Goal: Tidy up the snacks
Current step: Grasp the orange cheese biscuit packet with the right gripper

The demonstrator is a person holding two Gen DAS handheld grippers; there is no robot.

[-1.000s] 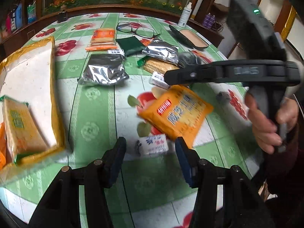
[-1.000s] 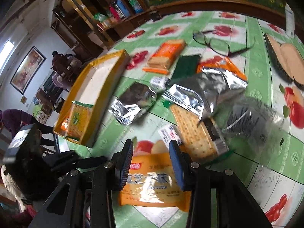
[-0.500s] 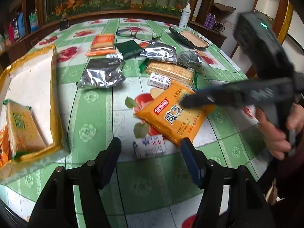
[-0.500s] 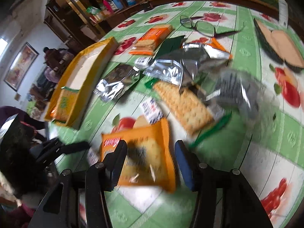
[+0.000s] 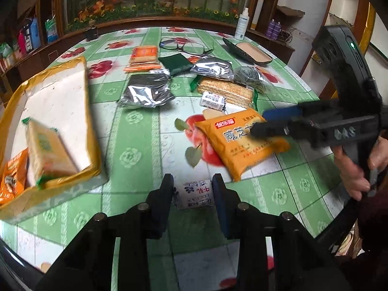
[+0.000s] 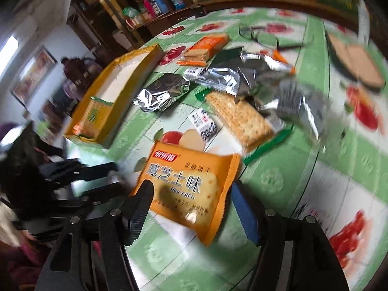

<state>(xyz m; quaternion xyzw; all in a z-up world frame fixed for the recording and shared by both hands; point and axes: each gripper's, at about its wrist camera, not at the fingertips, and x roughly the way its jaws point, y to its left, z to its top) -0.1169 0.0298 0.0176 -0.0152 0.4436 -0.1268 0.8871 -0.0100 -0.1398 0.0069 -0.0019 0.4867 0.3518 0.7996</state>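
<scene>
With two packets already laid in the yellow tray (image 5: 91, 111) at nine o'clock and most left on the desk (image 5: 143, 150), a small white candy (image 5: 197, 194) is pinched by the just-closing left gripper (image 5: 192, 189), while the orange cracker packet (image 6: 191, 189) is straddled, ungripped, by the just-opening right gripper (image 6: 191, 201).

A white nougat packet (image 5: 197, 194) sits between the left gripper's (image 5: 192, 184) fingers, its near end hidden behind them; contact with the pads cannot be made out. The orange cracker pack (image 6: 186, 189) has its lower corners covered by the right gripper's (image 6: 191, 194) fingers, and in the left wrist view a finger crosses its print. The yellow tray (image 5: 55, 111) is cut off at the left edge, with an orange bag (image 5: 12, 177) in it only partly shown. The clear wrapper (image 6: 300, 106) and the glasses case (image 6: 354, 60) smear with motion blur. Shelf items (image 6: 155, 2) are too small to read
</scene>
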